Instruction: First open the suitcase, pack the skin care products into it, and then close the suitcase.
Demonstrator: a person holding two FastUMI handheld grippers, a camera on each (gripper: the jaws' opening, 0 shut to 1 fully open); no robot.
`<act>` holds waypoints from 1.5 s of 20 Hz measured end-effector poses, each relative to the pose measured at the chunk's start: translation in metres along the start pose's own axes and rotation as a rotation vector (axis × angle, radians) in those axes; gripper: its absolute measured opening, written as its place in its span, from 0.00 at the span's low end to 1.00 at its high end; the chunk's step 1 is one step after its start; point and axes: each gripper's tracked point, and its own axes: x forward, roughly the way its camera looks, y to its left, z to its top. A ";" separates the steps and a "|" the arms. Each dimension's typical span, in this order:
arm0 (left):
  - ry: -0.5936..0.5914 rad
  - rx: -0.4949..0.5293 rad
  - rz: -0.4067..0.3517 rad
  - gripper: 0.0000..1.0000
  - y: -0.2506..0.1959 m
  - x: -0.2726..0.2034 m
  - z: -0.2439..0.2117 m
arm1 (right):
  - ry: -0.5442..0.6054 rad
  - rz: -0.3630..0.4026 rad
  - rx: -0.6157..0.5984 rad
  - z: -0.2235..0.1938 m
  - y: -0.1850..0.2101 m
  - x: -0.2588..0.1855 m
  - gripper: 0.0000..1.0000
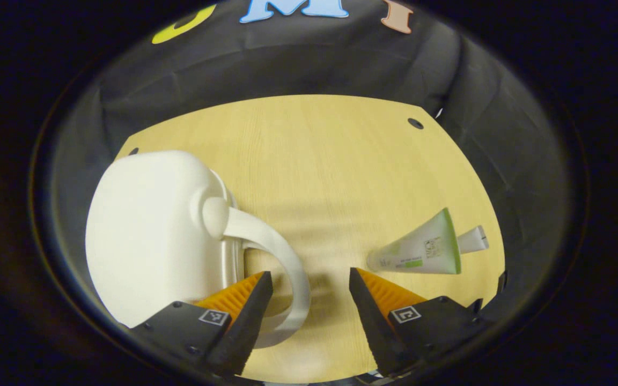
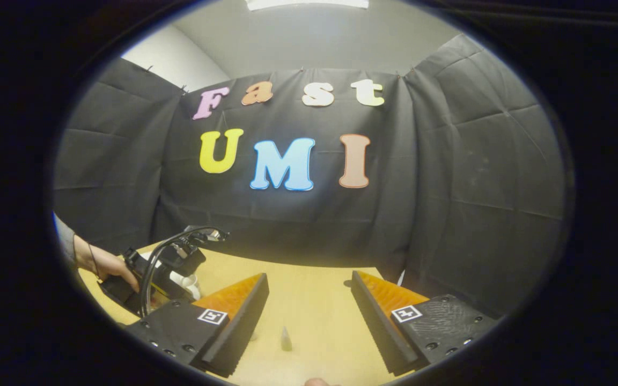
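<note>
In the left gripper view a small white hard-shell suitcase [image 1: 148, 236] lies shut on the left of the wooden table [image 1: 319, 161]. Its curved white handle [image 1: 282, 252] arcs out toward me. My left gripper [image 1: 309, 273] is open, and the handle's bend sits just inside its left finger without being pinched. A green-and-white tube [image 1: 421, 249] lies to the right, with a smaller white tube [image 1: 472, 239] behind it. My right gripper [image 2: 309, 275] is open and holds nothing, raised over the table [image 2: 309, 305] and facing the back wall.
In the right gripper view a hand [image 2: 102, 264] holds the other gripper [image 2: 164, 271] at the left, cables looping over it. A small pale object [image 2: 286, 339] lies on the table below my fingers. Black cloth walls close in the table's far and right edges.
</note>
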 end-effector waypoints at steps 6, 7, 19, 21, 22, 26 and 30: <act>0.037 0.007 -0.014 0.21 0.004 -0.012 0.005 | 0.005 -0.016 -0.012 -0.001 -0.010 0.004 0.95; 0.038 0.009 -0.026 0.17 0.004 -0.021 0.008 | 0.007 -0.030 -0.020 -0.002 -0.010 0.006 0.95; -0.073 -0.024 -0.176 0.14 0.069 -0.243 0.107 | 0.011 -0.095 -0.001 0.013 0.042 0.023 0.95; -0.085 -0.035 -0.157 0.14 0.119 -0.278 0.120 | 0.005 -0.108 0.010 0.018 0.054 0.023 0.95; -0.094 -0.044 -0.137 0.14 0.148 -0.293 0.125 | 0.003 -0.114 0.014 0.021 0.061 0.025 0.95; -0.149 0.020 0.089 0.14 0.285 -0.327 0.140 | 0.012 -0.145 0.014 0.025 0.086 0.029 0.95; -0.161 0.036 0.253 0.13 0.402 -0.331 0.125 | 0.017 -0.187 0.035 0.037 0.104 0.030 0.95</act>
